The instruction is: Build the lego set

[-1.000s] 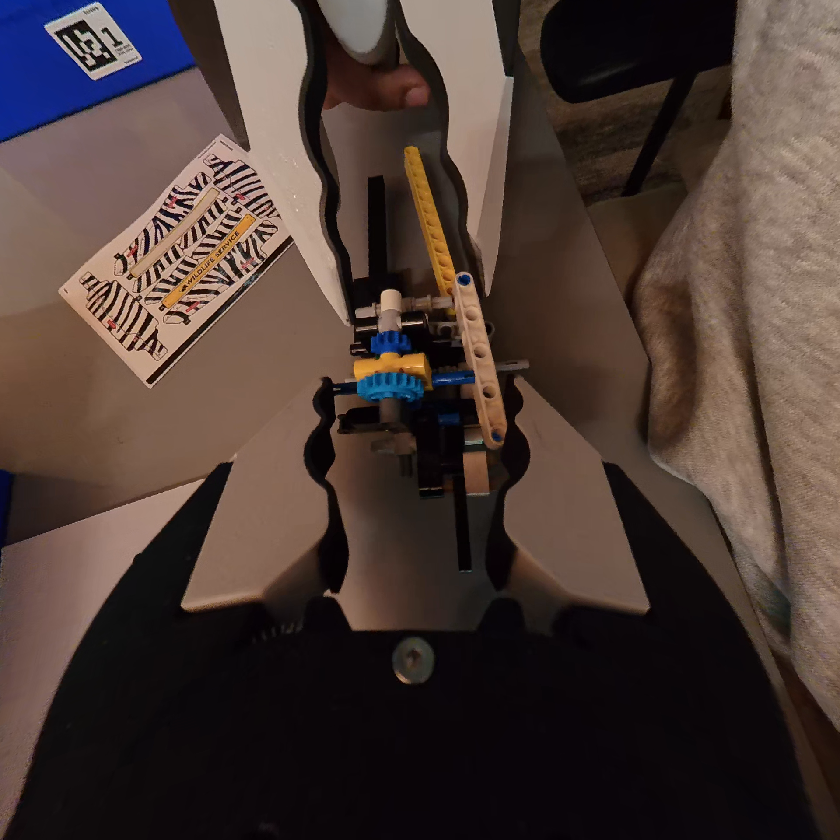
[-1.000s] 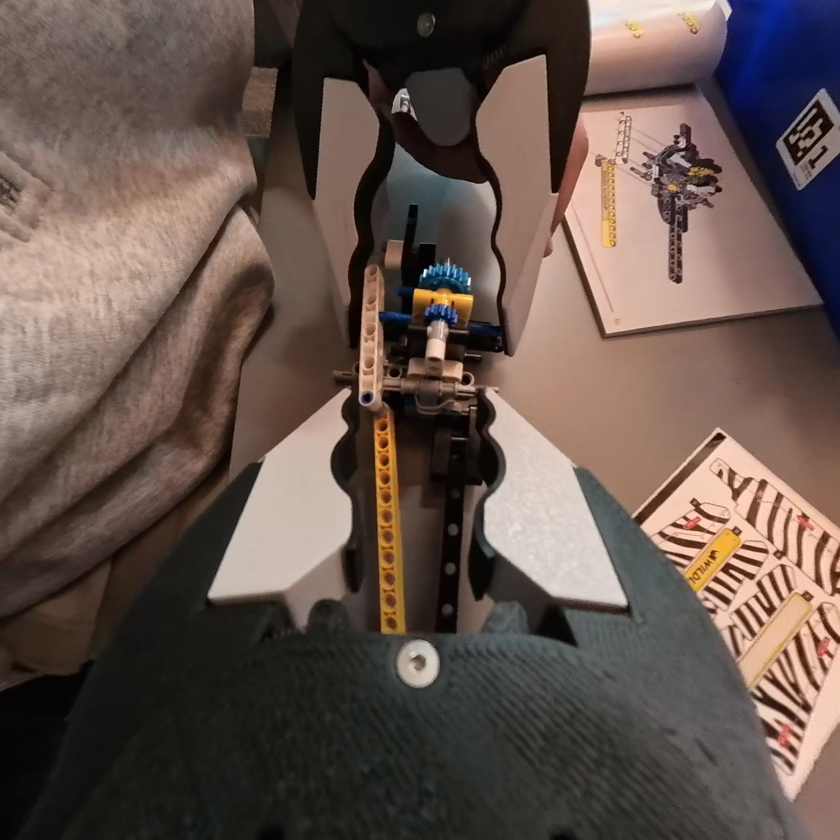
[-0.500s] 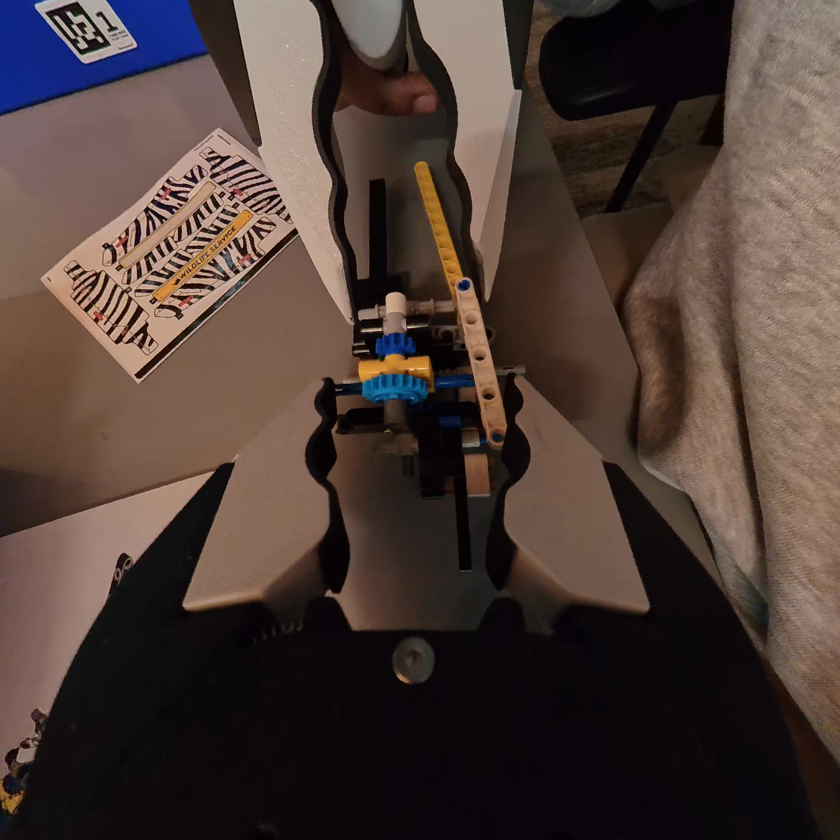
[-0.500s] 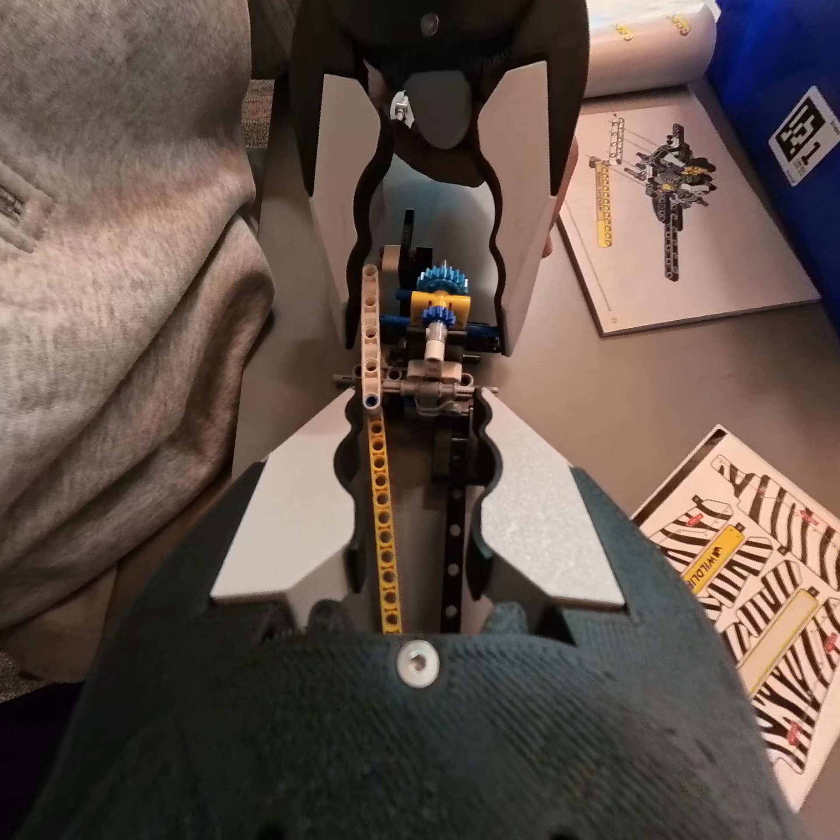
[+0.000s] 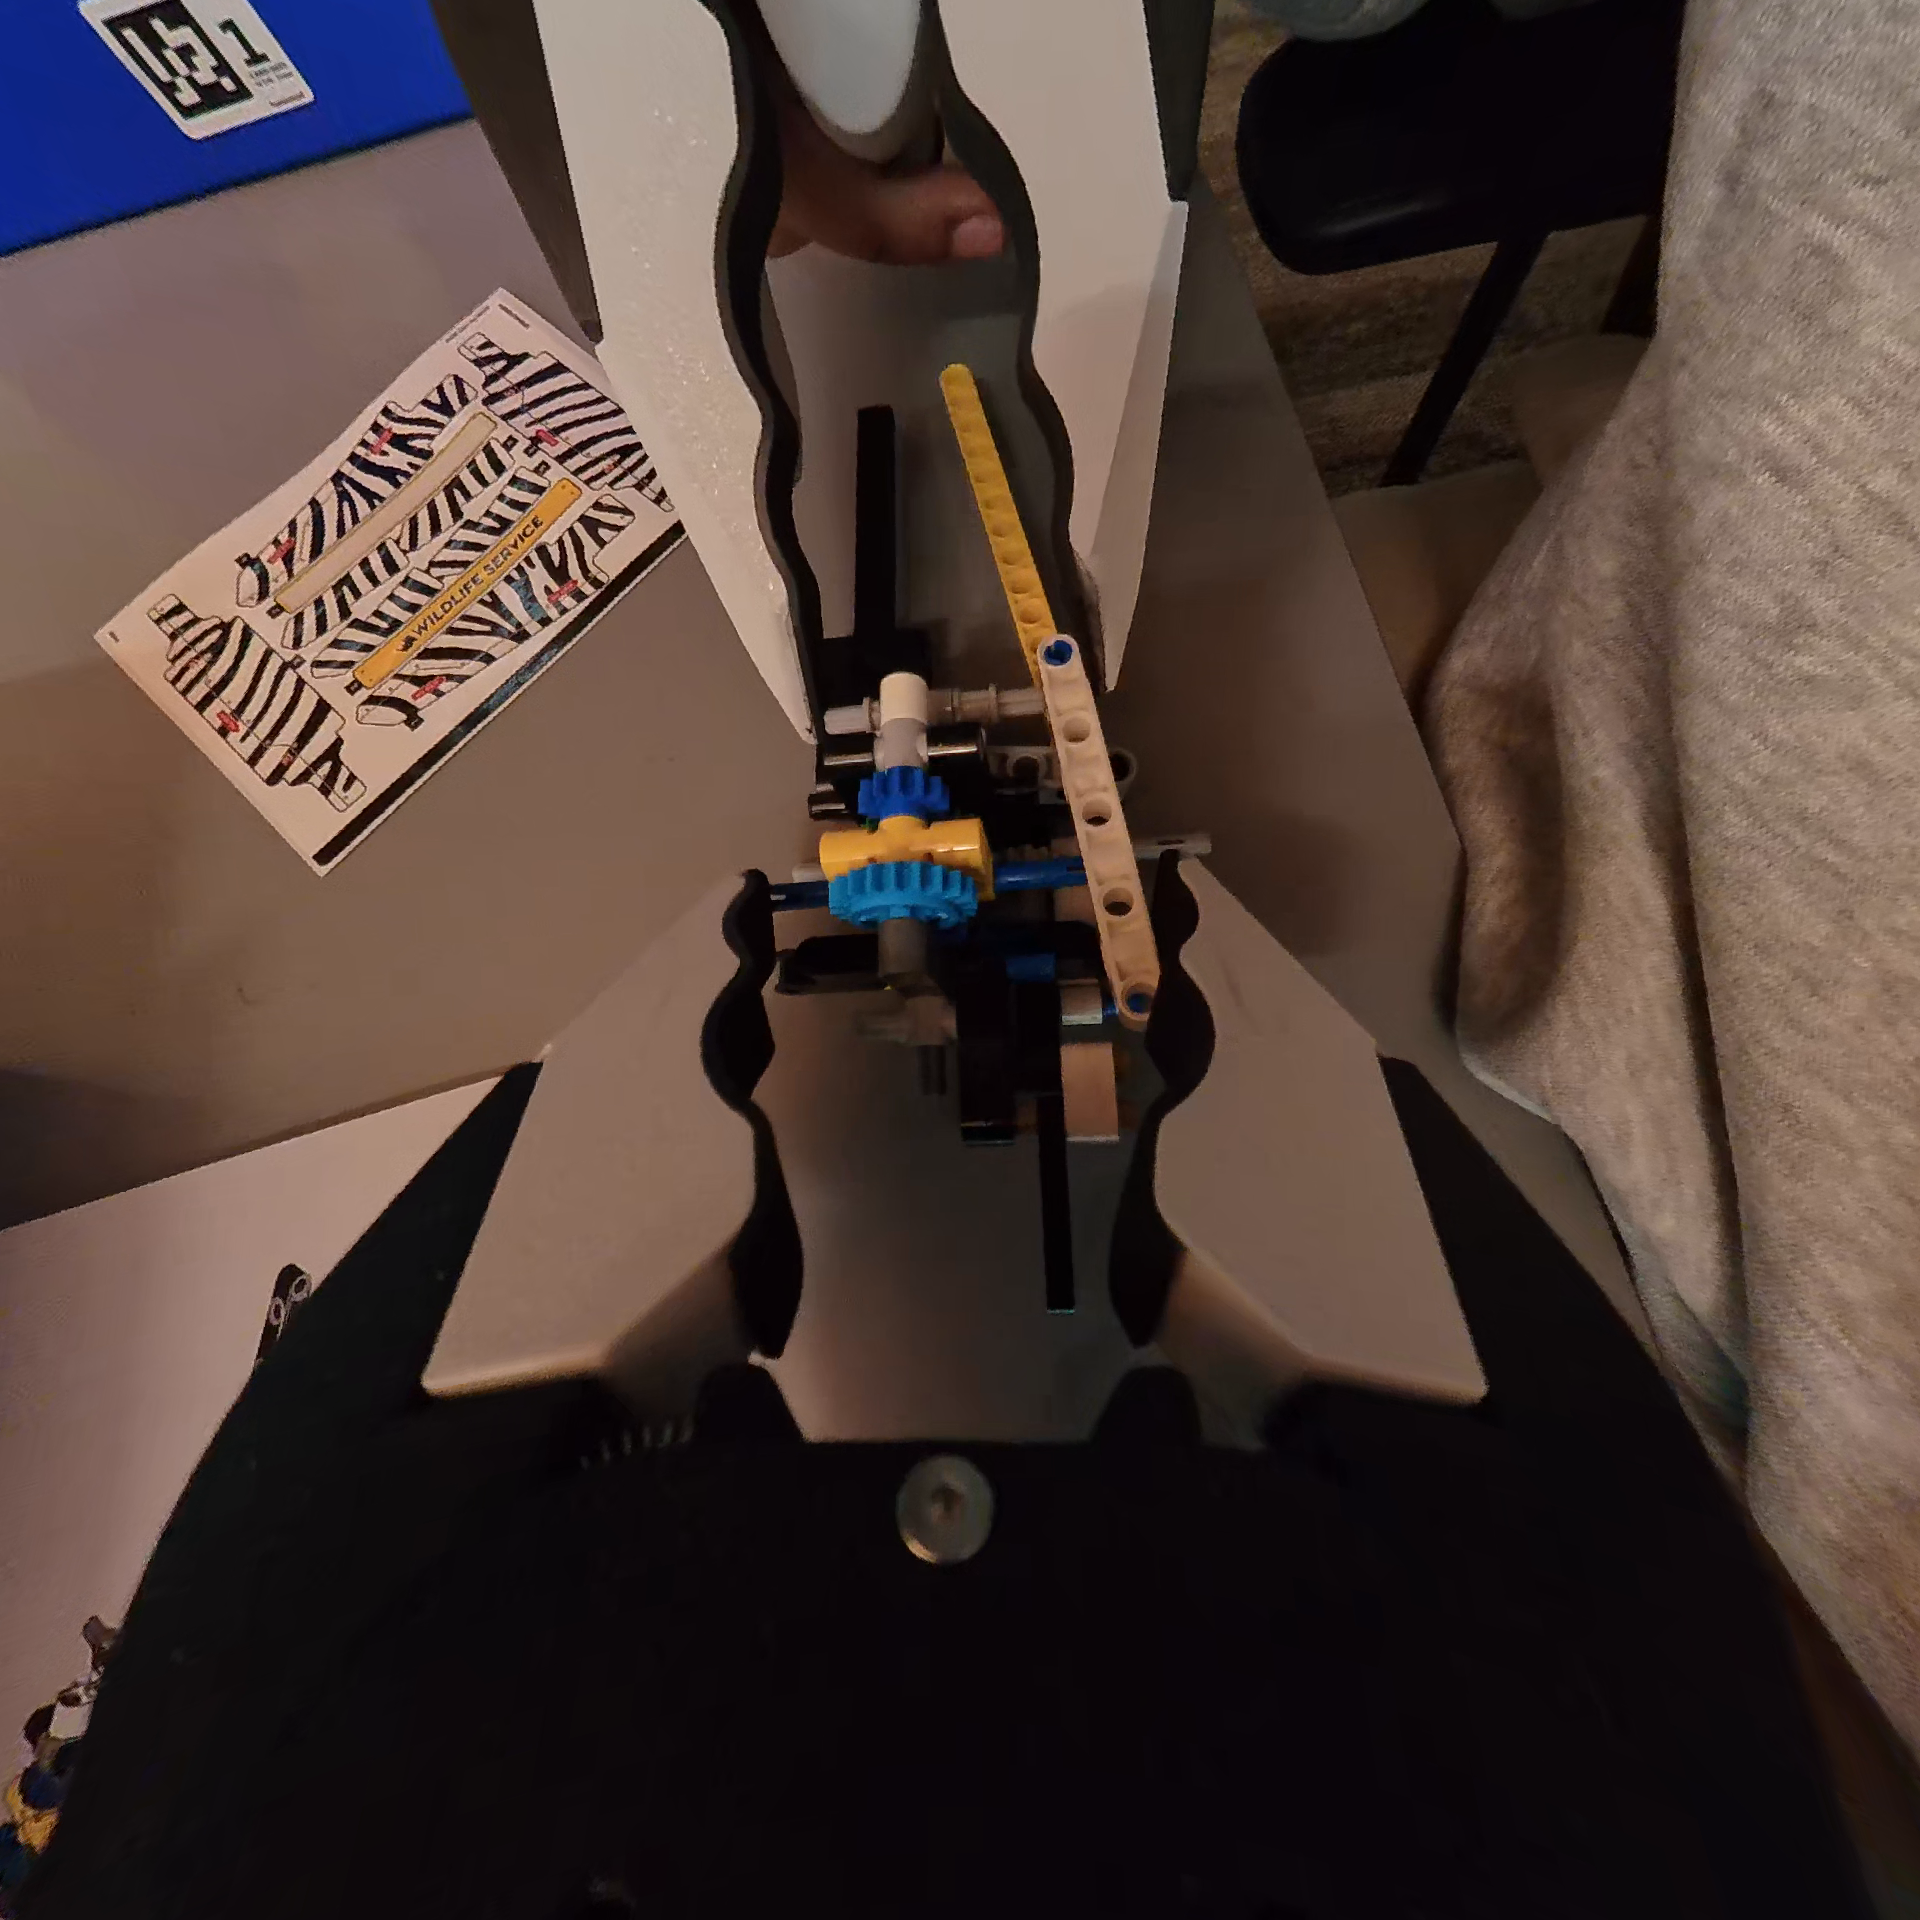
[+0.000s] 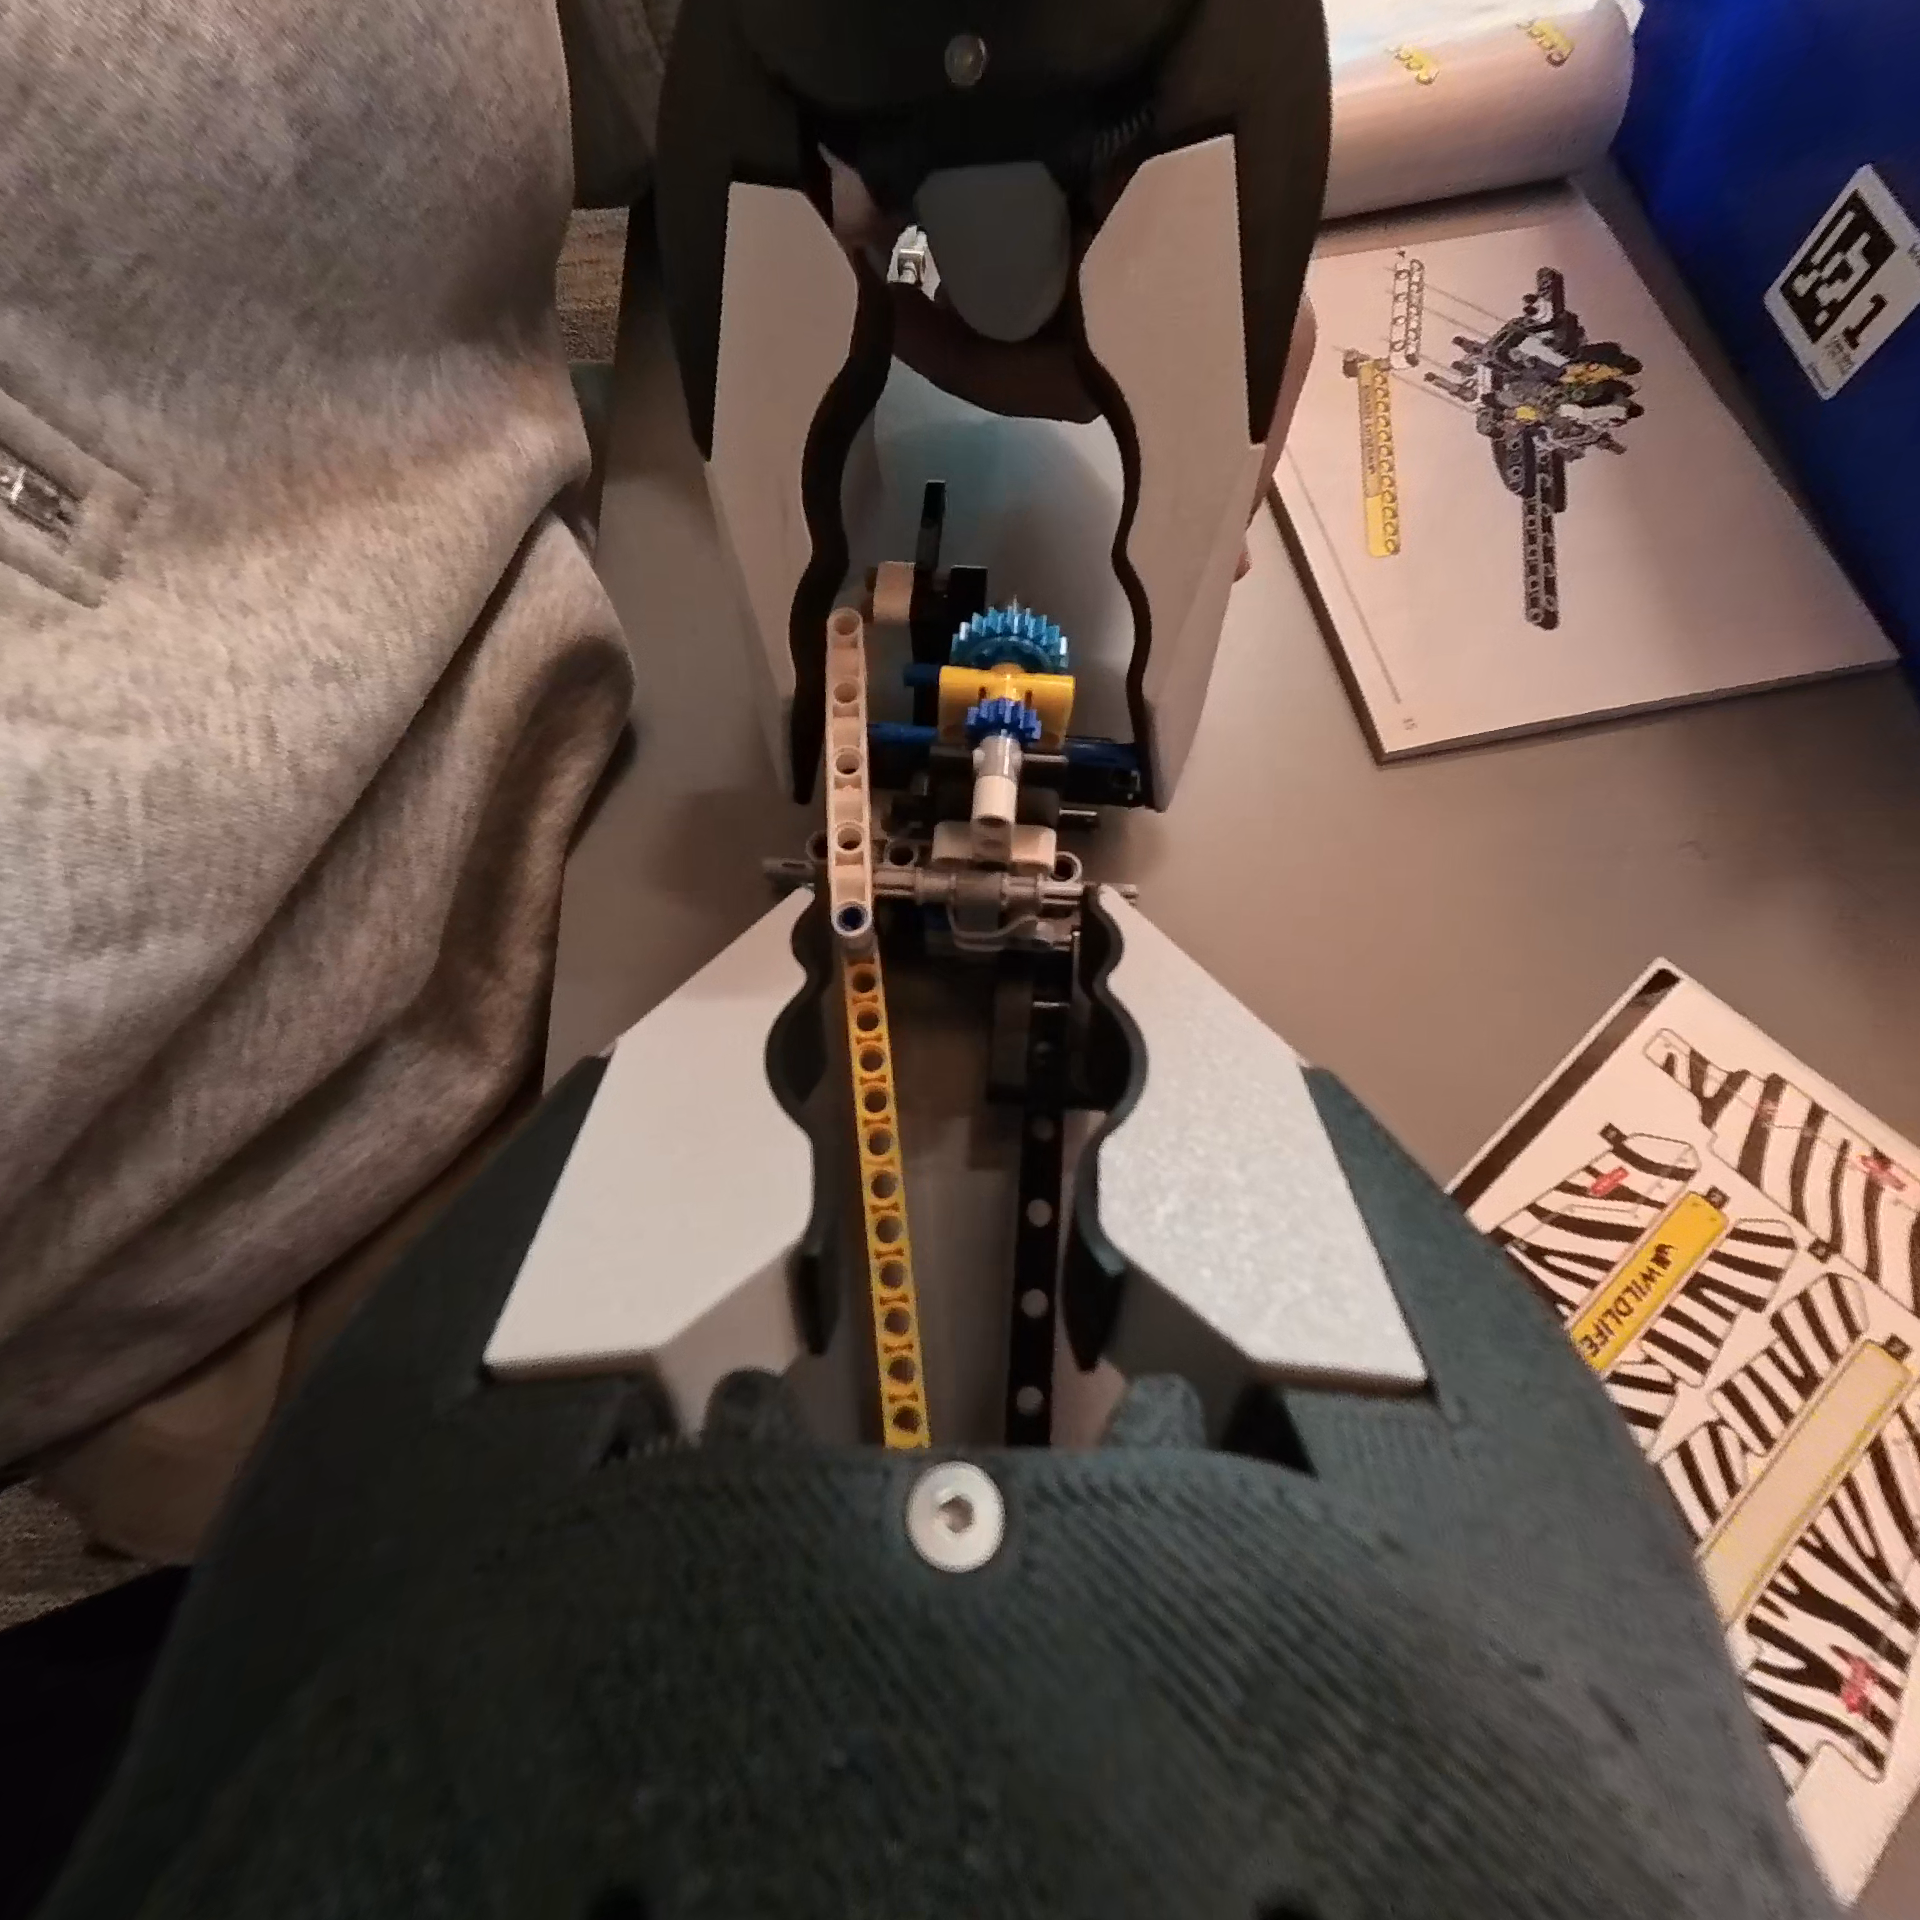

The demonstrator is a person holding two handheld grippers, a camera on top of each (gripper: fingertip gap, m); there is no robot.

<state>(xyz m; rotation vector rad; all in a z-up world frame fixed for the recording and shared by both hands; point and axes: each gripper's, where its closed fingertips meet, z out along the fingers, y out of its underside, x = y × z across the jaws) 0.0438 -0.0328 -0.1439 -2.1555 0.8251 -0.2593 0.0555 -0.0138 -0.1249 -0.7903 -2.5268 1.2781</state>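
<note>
A partly built lego model [image 5: 914, 862] of black frame, blue gears, yellow connector and a tan beam [image 5: 1096, 821] hangs above the grey table [image 5: 208, 987]. A long yellow beam [image 6: 883, 1195] and a black beam [image 6: 1034, 1247] run from it back between the right fingers. My left gripper [image 5: 961, 925] is shut on the model's gear end. My right gripper [image 6: 956, 920] is shut on the other end, around the grey axle. The two grippers face each other; the right one also shows in the left wrist view [image 5: 951, 701], and the left one in the right wrist view [image 6: 977, 795].
A zebra-striped sticker sheet [image 5: 395, 582] lies on the table beside the grippers. An open instruction booklet [image 6: 1538, 447] lies farther off, next to a blue box [image 6: 1818, 156] with a marker tag. A person's grey sweater [image 5: 1714, 727] is close on the other side. A black chair [image 5: 1455, 135] stands beyond the table. Both grippers' tips are close together, under 4 cm apart.
Both grippers keep their hold on the model. The pair has drifted a little over the table, and a booklet page has come into the lower left of the left wrist view.
</note>
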